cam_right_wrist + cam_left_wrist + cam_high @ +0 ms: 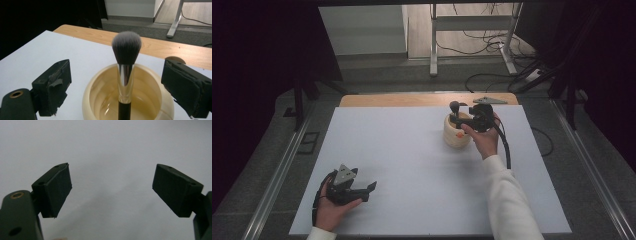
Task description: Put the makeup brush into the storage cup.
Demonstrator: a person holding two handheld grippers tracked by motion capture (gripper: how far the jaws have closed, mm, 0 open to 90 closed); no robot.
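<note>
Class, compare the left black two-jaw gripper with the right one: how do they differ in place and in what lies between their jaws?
The left gripper rests low at the near left of the white table; the right gripper is held at the far side, over the cream round pot.
The left gripper's jaws face bare table; the right gripper's jaws flank the black-handled makeup brush standing in the pot, without touching it.
Both are open.

A white sheet (412, 160) covers the wooden bench (412, 100); beyond it, black cables (492, 47) trail across the floor around a grey metal desk frame (472, 22).
</note>
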